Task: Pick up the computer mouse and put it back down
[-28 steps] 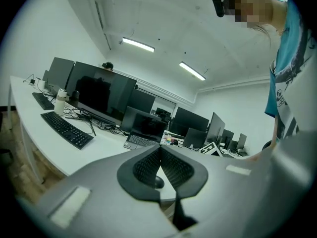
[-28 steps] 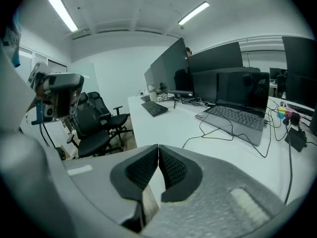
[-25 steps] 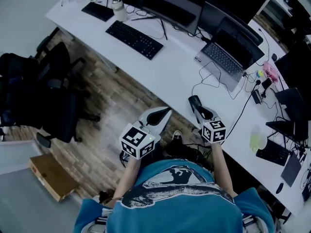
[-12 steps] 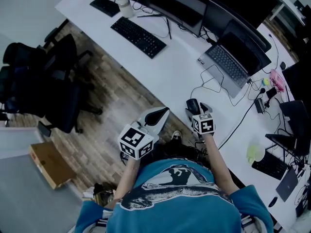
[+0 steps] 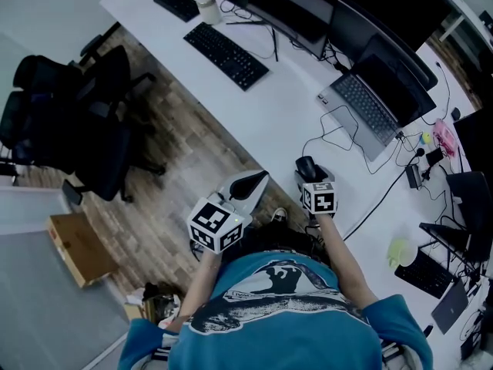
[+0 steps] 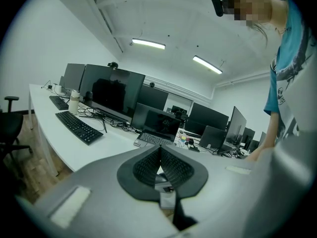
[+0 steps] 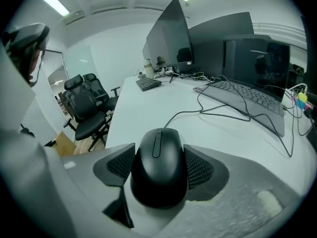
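My right gripper [image 5: 310, 177] is closing on the mouse [image 7: 159, 165]. Its ribbed pads sit against both flanks with no gap I can see, and the mouse rests on the desk [image 7: 148, 108] close to the near edge. My left gripper [image 6: 159, 155] hangs off the desk with its jaws together and nothing between them. The shell worries me most. It is a smooth, matte black plastic dome that narrows toward the front, so the pads bear on curved sides rather than flat ones. I judge that a squeeze placed too high could squirt the mouse forward or let it roll out as I lift. The pads are dark, soft-looking rubber with a fine grid texture, which should help if they seat low on the widest part. The cable [image 7: 198, 114] is thin and springy and loops away toward the laptop [image 7: 247, 100]. If I lift too far it may go taut and drag the mouse askew. The desk is white, hard and slick, so a dropped mouse could skate over the nearby edge.
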A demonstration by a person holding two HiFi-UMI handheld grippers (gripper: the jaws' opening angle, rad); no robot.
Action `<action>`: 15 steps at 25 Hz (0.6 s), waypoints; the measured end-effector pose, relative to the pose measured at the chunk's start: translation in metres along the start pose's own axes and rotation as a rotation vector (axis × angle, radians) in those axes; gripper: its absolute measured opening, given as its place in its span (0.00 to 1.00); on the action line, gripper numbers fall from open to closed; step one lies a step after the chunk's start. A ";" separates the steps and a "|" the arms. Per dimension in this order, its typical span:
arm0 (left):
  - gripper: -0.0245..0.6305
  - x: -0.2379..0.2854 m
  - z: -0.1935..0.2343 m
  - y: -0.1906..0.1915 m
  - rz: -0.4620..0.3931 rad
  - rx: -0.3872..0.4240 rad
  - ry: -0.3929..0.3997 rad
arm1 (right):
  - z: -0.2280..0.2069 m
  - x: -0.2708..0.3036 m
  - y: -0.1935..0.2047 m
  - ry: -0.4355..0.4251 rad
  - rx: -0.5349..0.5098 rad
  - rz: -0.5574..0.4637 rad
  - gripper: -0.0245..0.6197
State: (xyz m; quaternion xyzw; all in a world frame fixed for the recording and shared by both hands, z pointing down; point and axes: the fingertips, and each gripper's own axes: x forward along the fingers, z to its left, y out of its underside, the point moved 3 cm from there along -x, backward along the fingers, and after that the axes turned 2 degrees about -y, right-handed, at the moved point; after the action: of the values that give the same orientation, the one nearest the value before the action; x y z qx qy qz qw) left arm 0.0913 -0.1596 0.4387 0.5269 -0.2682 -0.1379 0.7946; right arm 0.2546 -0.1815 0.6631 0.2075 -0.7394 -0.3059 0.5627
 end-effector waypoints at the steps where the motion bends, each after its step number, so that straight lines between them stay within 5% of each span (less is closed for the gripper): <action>1: 0.06 0.000 -0.001 0.000 0.000 0.000 -0.003 | 0.000 -0.001 0.000 -0.013 -0.004 -0.001 0.50; 15: 0.06 0.000 -0.017 0.008 0.009 0.007 -0.038 | 0.012 -0.065 -0.047 -0.216 -0.005 -0.194 0.50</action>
State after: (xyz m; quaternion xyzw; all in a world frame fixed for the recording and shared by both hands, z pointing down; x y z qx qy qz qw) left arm 0.1002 -0.1434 0.4406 0.5257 -0.2862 -0.1434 0.7882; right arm 0.2601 -0.1707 0.5830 0.2422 -0.7713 -0.3813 0.4483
